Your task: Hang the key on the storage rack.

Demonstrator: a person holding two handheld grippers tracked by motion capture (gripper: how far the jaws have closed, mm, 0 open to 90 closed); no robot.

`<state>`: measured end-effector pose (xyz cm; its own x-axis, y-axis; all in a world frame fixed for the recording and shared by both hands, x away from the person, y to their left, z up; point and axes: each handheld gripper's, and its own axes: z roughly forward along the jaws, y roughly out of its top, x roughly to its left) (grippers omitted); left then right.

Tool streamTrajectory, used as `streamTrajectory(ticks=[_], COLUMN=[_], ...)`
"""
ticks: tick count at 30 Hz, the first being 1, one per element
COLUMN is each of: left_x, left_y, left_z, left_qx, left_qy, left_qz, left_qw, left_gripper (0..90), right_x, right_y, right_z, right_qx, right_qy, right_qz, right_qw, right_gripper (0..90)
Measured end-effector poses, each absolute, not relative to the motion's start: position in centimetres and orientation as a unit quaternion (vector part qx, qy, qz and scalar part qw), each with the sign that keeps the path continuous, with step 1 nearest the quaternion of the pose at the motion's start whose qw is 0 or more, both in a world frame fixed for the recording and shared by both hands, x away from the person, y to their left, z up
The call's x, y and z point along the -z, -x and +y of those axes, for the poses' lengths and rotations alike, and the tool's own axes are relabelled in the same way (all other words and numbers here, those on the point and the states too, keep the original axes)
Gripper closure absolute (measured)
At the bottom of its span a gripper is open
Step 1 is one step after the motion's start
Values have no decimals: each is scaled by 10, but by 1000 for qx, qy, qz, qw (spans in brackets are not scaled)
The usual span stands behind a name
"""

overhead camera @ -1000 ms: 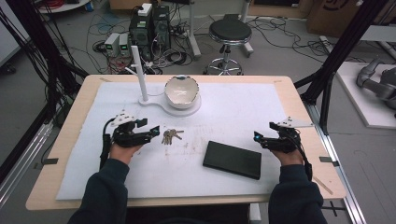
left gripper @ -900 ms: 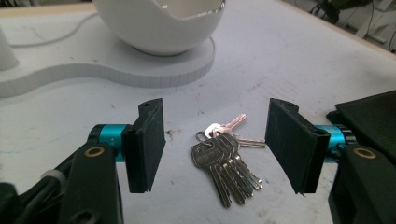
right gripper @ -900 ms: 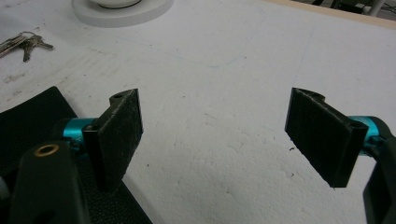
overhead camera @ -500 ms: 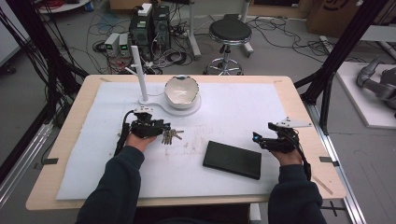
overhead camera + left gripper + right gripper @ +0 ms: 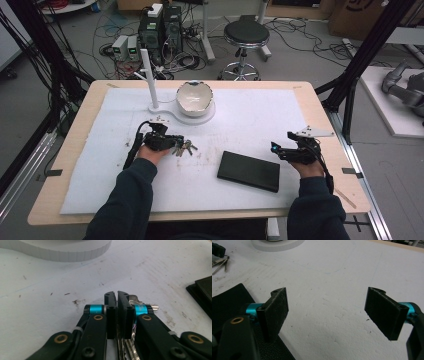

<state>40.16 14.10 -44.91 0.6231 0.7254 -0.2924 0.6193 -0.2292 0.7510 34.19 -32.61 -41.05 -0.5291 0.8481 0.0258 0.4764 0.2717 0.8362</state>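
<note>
1. Keys (image 5: 185, 147), 1 bunch: lying on the white mat (image 5: 250, 120), left of centre, just near of the stand's base. Blades run between and under the left gripper's jaws in the left gripper view (image 5: 122, 347); exact key count cannot be told, at least 3 blades show.
2. Left gripper (image 5: 172, 144), 1 unit: jaws have just been closing and now stand almost together, pads pinching the bunch. A second ago this gripper sat further left with jaws wide and the keys lying free to its right; it has since come across onto them. Judgement: the grasp looks made, so lifting the bunch is the likely next step.
3. Right gripper (image 5: 278, 148), 1 unit: jaws spread wide, nothing between them, resting at the right of the mat exactly as it did a second ago (image 5: 327, 312).
4. Black case (image 5: 248, 171), 1 flat item: near-centre, between the 2 grippers, untouched.
5. White bowl (image 5: 194, 97), 1: seated on the stand base at the far side of the mat.
6. White post (image 5: 149, 79), 1: upright, left of the bowl on the same base.
7. Stool (image 5: 243, 37), 1: on the floor beyond the table.
</note>
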Motion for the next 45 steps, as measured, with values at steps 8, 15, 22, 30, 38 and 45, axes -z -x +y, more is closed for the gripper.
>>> streamTrajectory(ticks=[8, 15, 22, 30, 38, 45], left_x=[443, 433, 439, 444, 444, 429], left_y=[-397, -387, -390, -393, -393, -385], left_z=[140, 140, 136, 137, 137, 143], left_qx=[-53, -70, -81, -79, -81, -96], left_qy=[-776, -771, -776, -771, -779, -773], left_qz=[416, 399, 407, 421, 417, 402], left_qw=[472, 491, 475, 471, 462, 481], left_gripper=[873, 876, 877, 815, 871, 879], right_x=[412, 411, 411, 412, 412, 412], right_y=[-343, -342, -342, -342, -342, -342], right_z=[-328, -327, -327, -328, -328, -328], right_qx=[-420, -420, -419, -419, -418, -420], right_qy=[-434, -437, -432, -434, -434, -434], right_qz=[766, 765, 767, 767, 768, 767], right_qw=[221, 219, 220, 218, 218, 216], right_gripper=[194, 193, 194, 193, 194, 194])
